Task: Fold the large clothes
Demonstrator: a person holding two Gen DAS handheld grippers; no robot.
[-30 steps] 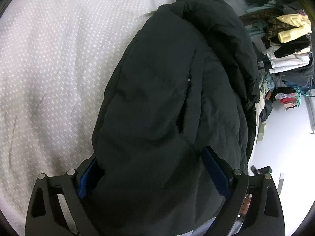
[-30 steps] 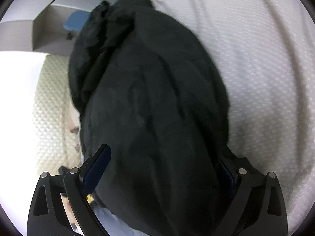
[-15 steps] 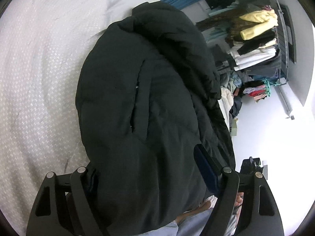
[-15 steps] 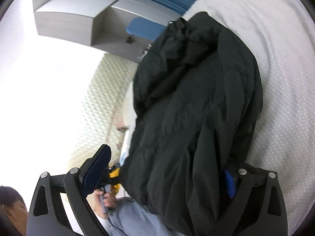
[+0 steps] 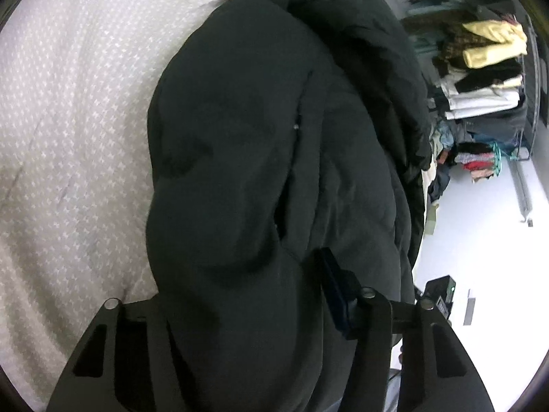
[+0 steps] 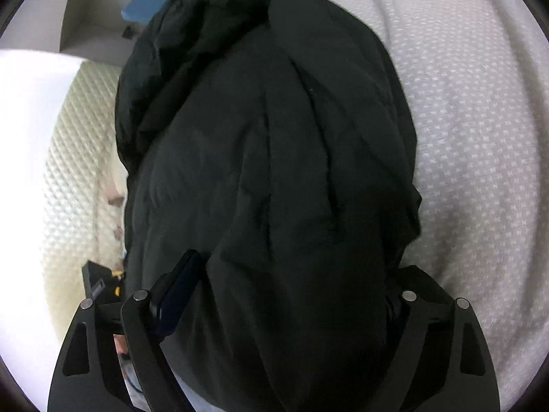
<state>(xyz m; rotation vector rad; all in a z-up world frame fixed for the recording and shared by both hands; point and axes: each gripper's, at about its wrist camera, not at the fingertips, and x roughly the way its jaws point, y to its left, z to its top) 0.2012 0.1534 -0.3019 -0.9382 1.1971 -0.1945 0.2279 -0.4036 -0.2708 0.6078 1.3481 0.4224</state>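
Note:
A large black padded jacket point(image 5: 274, 158) lies bunched lengthwise on a white patterned bedspread point(image 5: 68, 120). My left gripper point(image 5: 247, 274) is shut on the jacket's near end; thick fabric fills the space between its fingers and hides the left one. In the right wrist view the same jacket point(image 6: 274, 171) fills the middle. My right gripper point(image 6: 291, 281) is shut on the jacket's near end too, with its right finger buried under the cloth. The hood end lies far from both grippers.
The white bedspread point(image 6: 480, 137) spreads to the side of the jacket. A rack of folded and hung clothes point(image 5: 480, 79) stands past the bed edge over a white floor. A padded cream headboard point(image 6: 75, 158) and grey shelving point(image 6: 96, 13) are on the other side.
Both grippers lifted and swung the jacket's near end up half a second ago, then came back down. The jacket sits more bunched and the fingers have closed in on it.

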